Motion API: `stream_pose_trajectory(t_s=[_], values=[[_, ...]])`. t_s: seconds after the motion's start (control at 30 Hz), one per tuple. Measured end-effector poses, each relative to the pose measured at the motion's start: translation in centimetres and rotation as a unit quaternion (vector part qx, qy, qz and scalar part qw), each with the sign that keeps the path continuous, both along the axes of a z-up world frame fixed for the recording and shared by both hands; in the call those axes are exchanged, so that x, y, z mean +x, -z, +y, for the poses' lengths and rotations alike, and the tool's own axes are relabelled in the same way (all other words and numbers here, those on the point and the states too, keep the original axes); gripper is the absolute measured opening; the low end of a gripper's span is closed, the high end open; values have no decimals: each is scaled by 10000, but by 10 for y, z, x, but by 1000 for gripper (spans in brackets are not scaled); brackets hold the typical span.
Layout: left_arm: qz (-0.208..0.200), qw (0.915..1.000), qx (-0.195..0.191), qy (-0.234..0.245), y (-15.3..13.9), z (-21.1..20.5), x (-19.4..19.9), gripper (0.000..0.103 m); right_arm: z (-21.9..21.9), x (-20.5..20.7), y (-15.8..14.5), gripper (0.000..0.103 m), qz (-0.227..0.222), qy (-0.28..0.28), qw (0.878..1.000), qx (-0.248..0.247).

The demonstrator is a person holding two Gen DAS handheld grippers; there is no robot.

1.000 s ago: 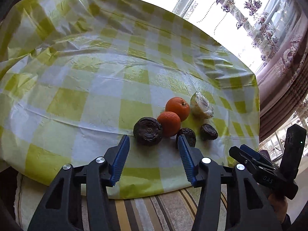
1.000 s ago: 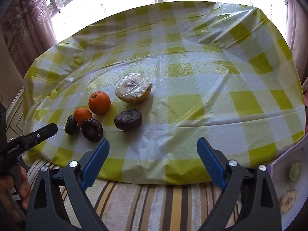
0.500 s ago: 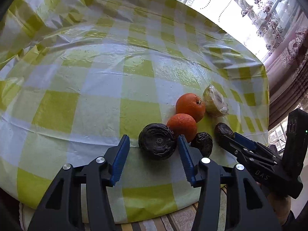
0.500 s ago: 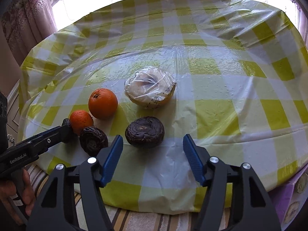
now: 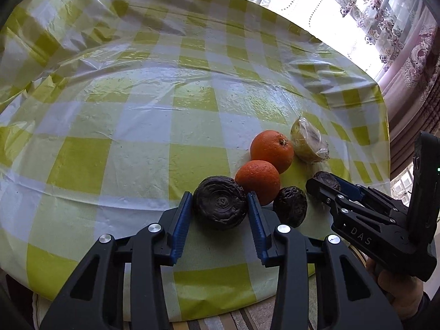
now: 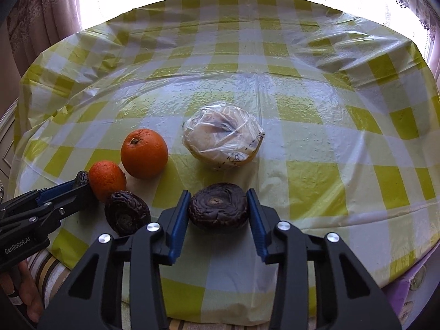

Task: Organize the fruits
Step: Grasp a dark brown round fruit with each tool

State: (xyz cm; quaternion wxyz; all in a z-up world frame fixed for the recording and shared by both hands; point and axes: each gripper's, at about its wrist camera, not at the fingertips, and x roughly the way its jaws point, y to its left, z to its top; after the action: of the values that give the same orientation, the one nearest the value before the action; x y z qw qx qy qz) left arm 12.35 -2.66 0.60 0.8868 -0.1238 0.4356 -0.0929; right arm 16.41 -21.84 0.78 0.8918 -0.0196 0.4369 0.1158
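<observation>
Three dark wrinkled fruits, two oranges (image 5: 271,150) (image 5: 258,180) and a plastic-wrapped half fruit (image 6: 223,134) lie near the front edge of the checked tablecloth (image 5: 137,137). My left gripper (image 5: 219,195) is closing, and its blue pads touch both sides of the left dark fruit (image 5: 220,207). My right gripper (image 6: 219,194) is closing too, with its pads against the right dark fruit (image 6: 218,210). The middle dark fruit (image 6: 126,216) lies free between them, beside the smaller orange (image 6: 106,180). Each gripper shows in the other's view: the right gripper (image 5: 320,185), the left gripper (image 6: 81,185).
The round table is covered in yellow-green and white checked plastic. Bright windows and patterned curtains (image 5: 412,63) stand behind it. A striped cushion (image 6: 52,272) sits below the table's front edge, and a purple box (image 6: 412,288) at the lower right.
Both grippers moved in toward the fruit. Their jaws narrowed from wide apart until the pads met a dark fruit each, the right one closing by far more.
</observation>
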Motion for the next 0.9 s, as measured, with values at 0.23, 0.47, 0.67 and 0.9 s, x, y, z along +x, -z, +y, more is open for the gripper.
stream_pose_trajectory(t_s=[0.23, 0.47, 0.67, 0.9], values=[[-141, 9998, 124, -111, -8, -1, -10, 38, -5, -10, -3, 41, -9, 4, 10000, 31], [-364, 9987, 359, -66, -24, -14, -27, 38, -18, -29, -12, 41, -67, 26, 9999, 145], [-527, 9972, 522, 118, -38, -35, -41, 38, -42, -46, -20, 41, -79, 133, 9995, 271], [-624, 9950, 592, 502, -46, -71, -48, 38, -88, -66, -26, 41, -90, 484, 9981, 372]])
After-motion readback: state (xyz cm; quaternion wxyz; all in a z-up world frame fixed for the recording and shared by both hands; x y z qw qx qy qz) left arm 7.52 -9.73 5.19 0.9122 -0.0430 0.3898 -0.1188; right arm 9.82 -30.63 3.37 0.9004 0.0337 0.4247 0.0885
